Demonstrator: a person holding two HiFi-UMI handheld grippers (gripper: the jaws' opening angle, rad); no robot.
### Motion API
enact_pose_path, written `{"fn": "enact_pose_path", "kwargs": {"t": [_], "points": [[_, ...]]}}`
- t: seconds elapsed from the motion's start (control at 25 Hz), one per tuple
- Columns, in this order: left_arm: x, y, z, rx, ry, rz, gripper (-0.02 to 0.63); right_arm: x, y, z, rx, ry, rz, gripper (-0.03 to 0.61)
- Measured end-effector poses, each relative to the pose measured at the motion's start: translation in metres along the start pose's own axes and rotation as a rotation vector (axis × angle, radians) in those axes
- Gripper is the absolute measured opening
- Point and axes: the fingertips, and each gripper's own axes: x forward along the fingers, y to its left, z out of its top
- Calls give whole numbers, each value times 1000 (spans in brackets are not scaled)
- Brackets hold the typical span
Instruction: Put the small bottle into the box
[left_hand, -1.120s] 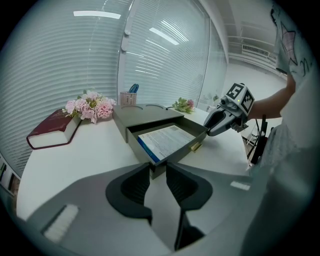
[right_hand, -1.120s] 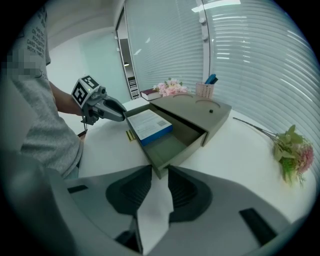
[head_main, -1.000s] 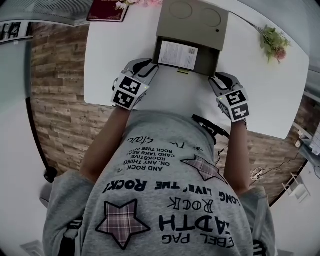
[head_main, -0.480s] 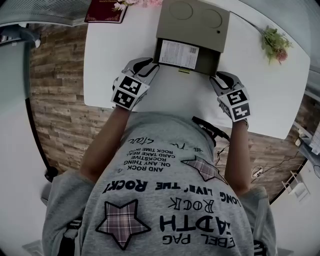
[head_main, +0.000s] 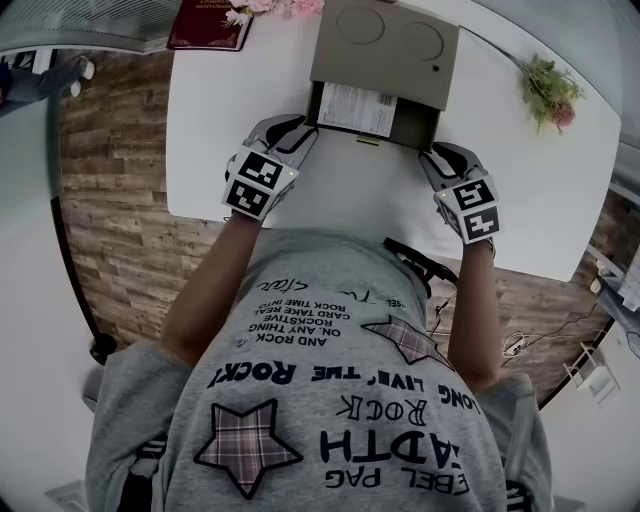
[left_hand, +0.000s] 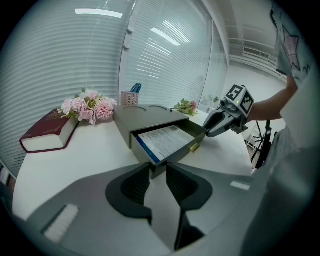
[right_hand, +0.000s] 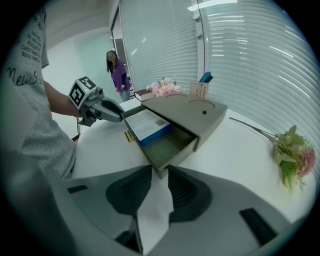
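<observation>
Head view: locate small bottle (head_main: 366, 143), apparently lying on bench (head_main: 220, 120) against front of open drawer (head_main: 420, 125) of box (head_main: 385, 40). Expect light, rigid, roll-prone; pinch across body. Note left hand-held gripper (head_main: 303, 133) and right hand-held gripper (head_main: 432, 157) spread, empty.

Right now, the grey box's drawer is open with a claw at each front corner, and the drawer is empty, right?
Not empty. The drawer is open, with the left claw and right claw at its front corners, but a white and blue packet lies in it, as the right gripper view shows.
</observation>
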Motion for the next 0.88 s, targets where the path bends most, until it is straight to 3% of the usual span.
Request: {"fn": "enact_pose_path", "kwargs": {"t": [0.88], "points": [[17,18,18,1,-12,16,114,8,-27,12,95,-55,-63,110]]}}
